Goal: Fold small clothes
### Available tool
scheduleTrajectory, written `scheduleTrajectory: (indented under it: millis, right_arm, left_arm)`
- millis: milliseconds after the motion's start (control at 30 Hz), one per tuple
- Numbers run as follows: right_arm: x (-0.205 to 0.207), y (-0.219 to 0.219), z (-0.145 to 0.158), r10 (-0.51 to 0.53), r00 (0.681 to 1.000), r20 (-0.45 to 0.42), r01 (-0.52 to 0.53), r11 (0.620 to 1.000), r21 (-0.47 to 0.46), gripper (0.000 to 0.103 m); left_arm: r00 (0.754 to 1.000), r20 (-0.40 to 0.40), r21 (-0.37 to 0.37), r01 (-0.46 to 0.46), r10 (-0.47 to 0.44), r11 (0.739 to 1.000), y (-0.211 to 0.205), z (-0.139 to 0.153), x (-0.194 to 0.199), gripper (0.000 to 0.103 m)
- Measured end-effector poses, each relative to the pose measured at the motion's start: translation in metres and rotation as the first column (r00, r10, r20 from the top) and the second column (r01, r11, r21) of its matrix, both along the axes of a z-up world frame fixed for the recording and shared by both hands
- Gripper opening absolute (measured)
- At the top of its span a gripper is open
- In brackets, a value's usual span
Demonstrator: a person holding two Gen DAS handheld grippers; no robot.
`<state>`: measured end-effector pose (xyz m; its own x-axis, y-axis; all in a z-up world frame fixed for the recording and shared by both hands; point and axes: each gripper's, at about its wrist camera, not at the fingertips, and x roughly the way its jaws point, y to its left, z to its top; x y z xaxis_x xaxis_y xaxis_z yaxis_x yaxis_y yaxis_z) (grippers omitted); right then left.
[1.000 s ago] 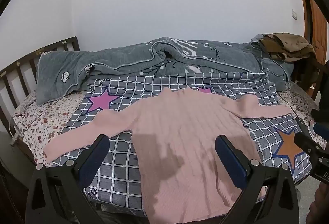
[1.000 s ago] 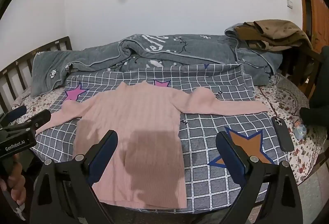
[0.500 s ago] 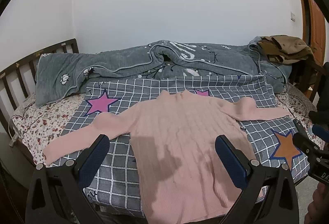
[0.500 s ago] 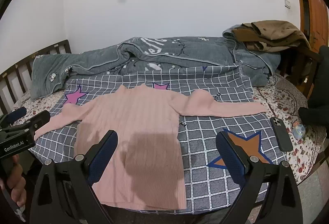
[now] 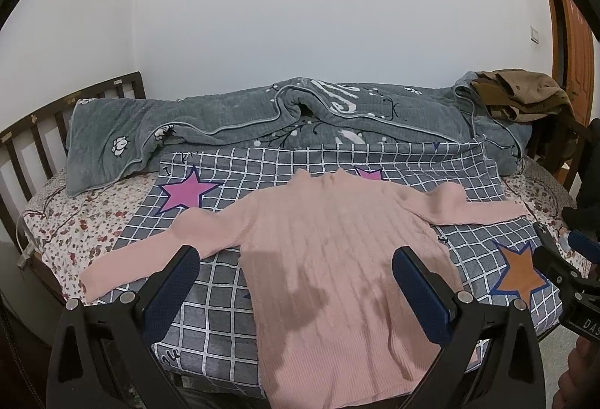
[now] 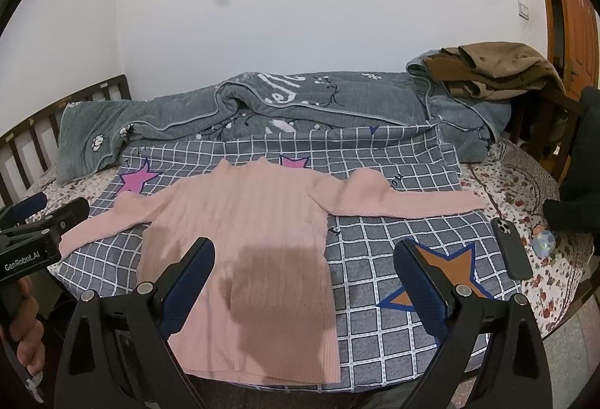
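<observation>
A pink ribbed sweater [image 5: 337, 251] lies flat on a grey checked sheet [image 5: 262, 169] with star prints, both sleeves spread out sideways. It also shows in the right wrist view [image 6: 247, 221]. My left gripper [image 5: 296, 266] is open and empty, held above the sweater's lower body. My right gripper [image 6: 303, 259] is open and empty, above the sweater's right hem side. The left gripper also shows at the left edge of the right wrist view [image 6: 48, 217]. The right gripper shows at the right edge of the left wrist view [image 5: 558, 259].
A grey quilt [image 5: 262, 112] lies bunched along the bed's far side, with brown clothes [image 6: 495, 67] piled at its right end. A black phone [image 6: 512, 247] and a small toy [image 6: 543, 240] lie on the floral bedsheet at right. A wooden headboard [image 5: 33, 135] stands at left.
Both grippers have risen and drawn back slightly, so the bed sits lower in view. The sweater has not moved and both grippers stay open.
</observation>
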<state>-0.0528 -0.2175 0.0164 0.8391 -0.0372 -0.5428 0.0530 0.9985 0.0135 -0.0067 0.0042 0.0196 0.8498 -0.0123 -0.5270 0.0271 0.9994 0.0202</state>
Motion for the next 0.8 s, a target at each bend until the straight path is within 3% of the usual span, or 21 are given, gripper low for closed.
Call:
scheduleTrajectory:
  millis: [800]
  right_arm:
    - [-0.0037,0.0059,0.0018,0.002,1.0,0.018,-0.002,1.0,0.005,0.095]
  left_arm:
    - [1.0,0.001,-0.004,0.0,0.0,1.0,0.0005,0.0002,-0.0019,0.103]
